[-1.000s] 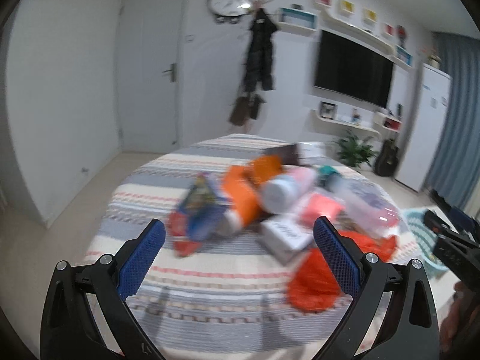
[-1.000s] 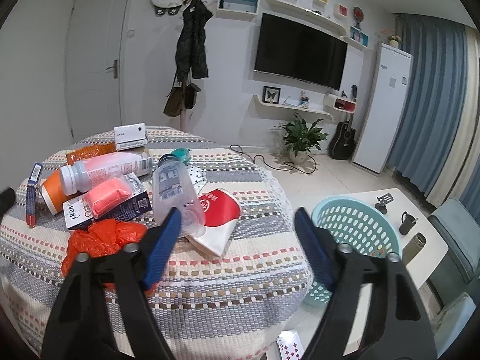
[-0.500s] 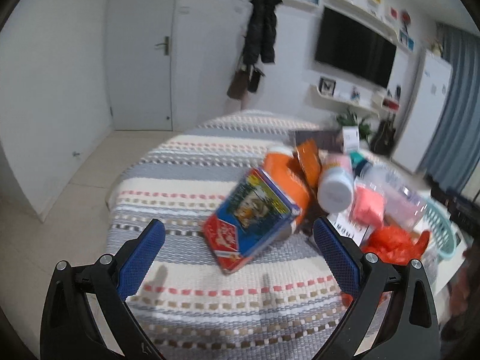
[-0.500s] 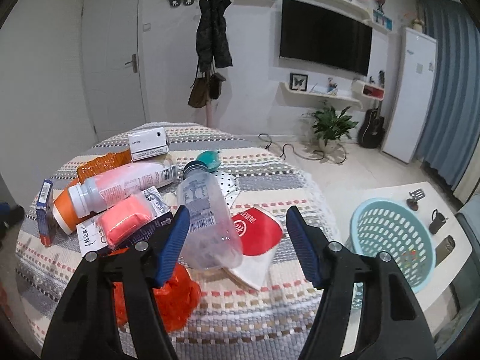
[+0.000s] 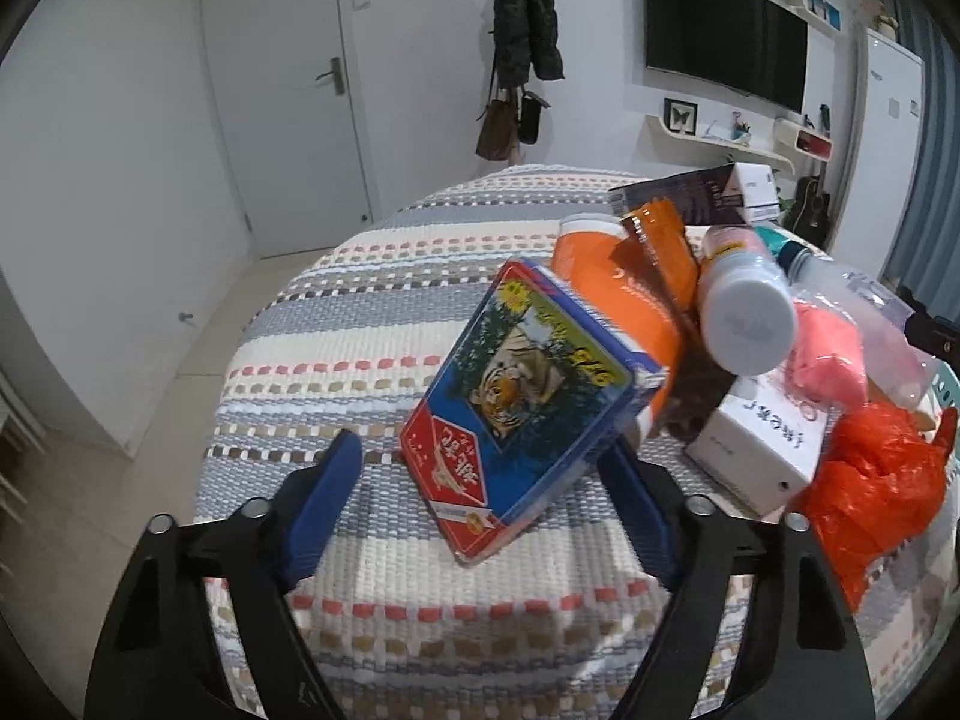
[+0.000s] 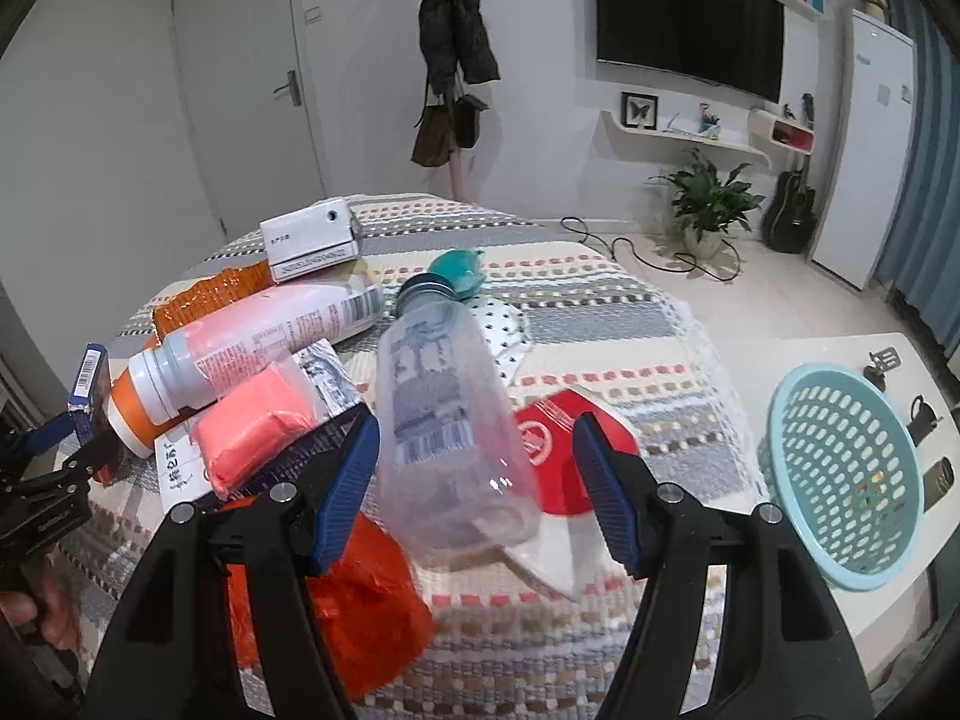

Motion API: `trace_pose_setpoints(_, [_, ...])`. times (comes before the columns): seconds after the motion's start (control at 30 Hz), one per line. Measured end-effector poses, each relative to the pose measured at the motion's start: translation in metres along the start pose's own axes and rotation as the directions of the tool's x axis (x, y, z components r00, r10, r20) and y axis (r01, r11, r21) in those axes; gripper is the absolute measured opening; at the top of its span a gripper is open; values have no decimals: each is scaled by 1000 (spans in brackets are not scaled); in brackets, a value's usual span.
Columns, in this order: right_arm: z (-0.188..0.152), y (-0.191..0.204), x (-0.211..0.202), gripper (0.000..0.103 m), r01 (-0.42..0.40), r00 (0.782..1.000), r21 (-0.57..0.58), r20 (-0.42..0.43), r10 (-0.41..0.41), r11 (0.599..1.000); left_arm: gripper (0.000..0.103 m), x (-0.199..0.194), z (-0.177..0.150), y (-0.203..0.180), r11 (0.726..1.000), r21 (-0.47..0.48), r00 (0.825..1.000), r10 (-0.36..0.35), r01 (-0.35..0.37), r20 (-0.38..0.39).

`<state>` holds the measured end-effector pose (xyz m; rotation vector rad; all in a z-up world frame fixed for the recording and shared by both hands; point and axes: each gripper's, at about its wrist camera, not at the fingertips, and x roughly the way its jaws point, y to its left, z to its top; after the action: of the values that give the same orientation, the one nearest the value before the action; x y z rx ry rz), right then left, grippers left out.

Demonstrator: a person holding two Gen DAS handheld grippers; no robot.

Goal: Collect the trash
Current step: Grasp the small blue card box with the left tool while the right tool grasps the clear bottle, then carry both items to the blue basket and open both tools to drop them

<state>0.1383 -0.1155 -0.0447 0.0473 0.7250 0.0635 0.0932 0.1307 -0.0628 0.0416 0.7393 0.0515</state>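
Left gripper (image 5: 480, 492): jaws spread, flanking the tiger-print card box (image 5: 528, 402), tilted on the striped tablecloth (image 5: 360, 360); stiff, light, take by its long edges.
Right gripper (image 6: 477, 483): released, straddling the clear plastic bottle (image 6: 444, 420); light, slick, crushable, grip mid-body.
Basket (image 6: 840, 468): beyond the table's right edge.

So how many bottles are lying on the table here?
2. A clear plastic bottle lies between the open right gripper's fingers; a pink bottle with a white cap lies left of it, atop the pile. Clutter may hide others.
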Motion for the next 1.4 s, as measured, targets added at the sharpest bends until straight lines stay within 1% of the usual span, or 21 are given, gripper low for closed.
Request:
trace_pose_setpoints(0.03, [2,1,2,63,-4,1000,-3,-2,4,1000,71,0,0,2,1000,-5,1000,0,0,-5])
trace_pose_setpoints(0.1, [8,4,10,63,-11,1000,-12,-14,11,1000,60,2,1,5,1000,-17,1000,-5,5,-8])
trace_pose_setpoints(0.23, [15,7,27,64,-17,998,-29,-56,15,999,47,-1,2,13,999,-42,1000,-12,12,1])
trace_pose_setpoints(0.3, [16,11,35,65,-1,997,-51,-82,-3,999,37,-1,4,19,998,-62,1000,-25,25,1])
trace_pose_setpoints(0.43, [16,15,48,65,12,993,-89,-118,-23,996,31,-4,7,28,992,-108,998,-63,63,9])
trace_pose_setpoints(0.53, [16,18,53,64,31,991,-112,-126,-45,993,22,-6,12,31,988,-122,996,-94,95,10])
trace_pose_setpoints(0.57, [16,20,54,61,35,991,-119,-125,-50,992,18,-7,13,31,987,-123,995,-101,101,10])
trace_pose_setpoints(0.6, [17,20,54,56,26,991,-120,-128,-42,992,17,-10,13,29,986,-126,994,-109,110,10])
trace_pose_setpoints(0.67, [18,21,54,56,28,991,-127,-128,-45,992,17,-14,17,28,982,-135,991,-132,133,19])
trace_pose_setpoints(0.73, [18,20,53,55,31,991,-128,-123,-46,991,16,-19,20,25,983,-128,991,-131,135,32])
trace_pose_setpoints(0.87, [19,12,42,54,8,995,-95,-98,-17,995,16,-30,25,19,982,-118,989,-139,145,55])
trace_pose_setpoints(1.0, [23,-1,21,53,-17,998,-57,-54,14,998,16,-45,34,11,976,-116,980,-175,186,94])
trace_pose_setpoints(1.2, [29,-25,-10,53,-42,999,0,13,42,999,16,-74,54,-23,976,-42,967,-206,214,152])
trace_pose_setpoints(1.27, [31,-34,-20,53,-50,998,18,36,49,999,16,-84,63,-38,973,-10,960,-225,230,169])
trace_pose_setpoints(1.4, [34,-60,-44,53,-44,995,62,95,38,997,16,-101,78,-73,961,63,938,-276,269,208])
